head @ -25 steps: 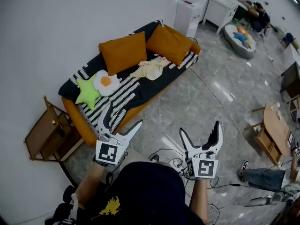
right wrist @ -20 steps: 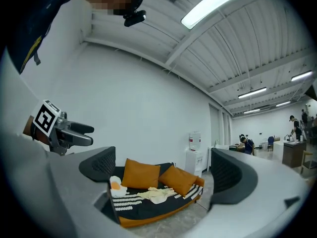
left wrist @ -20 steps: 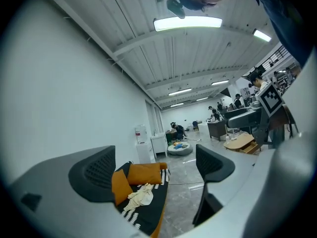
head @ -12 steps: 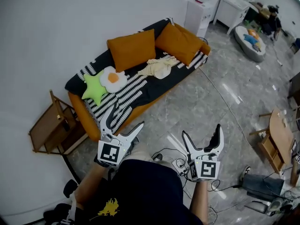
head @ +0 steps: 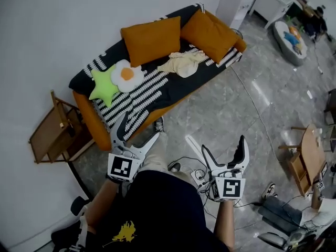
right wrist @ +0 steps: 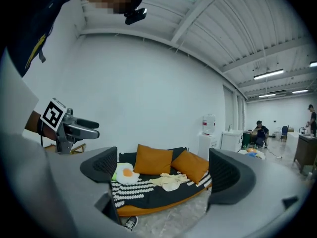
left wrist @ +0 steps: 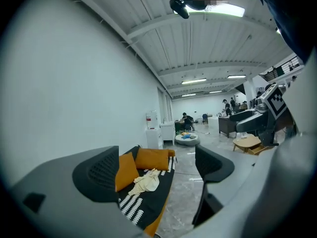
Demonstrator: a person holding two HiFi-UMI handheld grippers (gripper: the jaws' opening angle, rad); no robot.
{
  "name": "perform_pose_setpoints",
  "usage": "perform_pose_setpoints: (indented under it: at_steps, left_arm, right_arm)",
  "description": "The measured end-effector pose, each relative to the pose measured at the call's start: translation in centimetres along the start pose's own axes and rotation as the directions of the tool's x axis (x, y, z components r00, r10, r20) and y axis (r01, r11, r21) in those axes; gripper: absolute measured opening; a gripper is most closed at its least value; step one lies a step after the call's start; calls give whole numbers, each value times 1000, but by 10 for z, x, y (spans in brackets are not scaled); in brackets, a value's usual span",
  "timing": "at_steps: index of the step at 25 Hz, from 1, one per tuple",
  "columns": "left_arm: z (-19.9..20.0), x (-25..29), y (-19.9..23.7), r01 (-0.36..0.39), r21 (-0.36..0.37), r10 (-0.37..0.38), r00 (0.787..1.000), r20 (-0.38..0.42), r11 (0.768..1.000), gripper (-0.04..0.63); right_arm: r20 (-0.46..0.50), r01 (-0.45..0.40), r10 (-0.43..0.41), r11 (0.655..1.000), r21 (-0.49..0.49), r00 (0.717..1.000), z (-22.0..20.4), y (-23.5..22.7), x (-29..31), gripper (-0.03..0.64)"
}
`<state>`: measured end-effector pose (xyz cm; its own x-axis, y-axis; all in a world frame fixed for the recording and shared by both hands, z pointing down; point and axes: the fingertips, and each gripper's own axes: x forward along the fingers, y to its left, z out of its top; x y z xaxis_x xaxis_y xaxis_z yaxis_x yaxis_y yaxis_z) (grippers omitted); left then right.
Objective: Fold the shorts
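Holding left gripper (head: 139, 127) and right gripper (head: 223, 145), jaws apart, empty. Facing crumpled cream shorts (head: 181, 64) at 12 o'clock on striped black-and-white sofa (head: 157, 96).

readable text: none | left gripper (head: 139, 125), right gripper (head: 223, 144), lower centre: black-and-white square marker patterns only | shirt (head: 157, 214): yellow print, illegible

Cream shorts (head: 182, 64), two orange cushions (head: 152, 40), a lime-green star pillow (head: 102, 87) and a white, orange-yolked egg pillow (head: 127, 75), against a black throw (head: 173, 88) with white stripes covering an orange sofa (head: 90, 130).
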<state>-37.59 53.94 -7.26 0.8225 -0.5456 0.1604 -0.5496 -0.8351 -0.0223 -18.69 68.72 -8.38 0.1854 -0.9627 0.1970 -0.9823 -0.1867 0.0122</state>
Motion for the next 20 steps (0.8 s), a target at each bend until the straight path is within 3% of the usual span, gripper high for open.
perform_pose_setpoints:
  at_steps: [5, 9, 12, 14, 17, 20]
  left_arm:
    - [-39, 71, 75, 8, -10, -9, 995, -101, 1000, 482]
    - [-34, 138, 144, -15, -10, 14, 997, -78, 1000, 482]
    - [-48, 177, 191, -22, -113, 13, 997, -75, 993, 482]
    - [-63, 202, 211, 15, -132, -27, 995, -94, 991, 482]
    - [-83, 224, 256, 92, -97, -101, 991, -91, 991, 482]
    - [-97, 228, 291, 134, -141, -147, 985, -87, 981, 482]
  right_arm:
    - [-19, -12, 11, 998, -55, 1000, 14, 3, 110, 565]
    - [-53, -41, 37, 996, -82, 998, 28, 2, 209, 549]
    - [-74, -88, 83, 993, -79, 994, 36, 14, 279, 541]
    - [-101, -108, 100, 991, -82, 990, 38, 27, 318, 528]
    - [-122, -109, 93, 985, -132, 988, 37, 72, 362, 519]
    - [-201, -95, 59, 980, -173, 978, 26, 103, 384, 495]
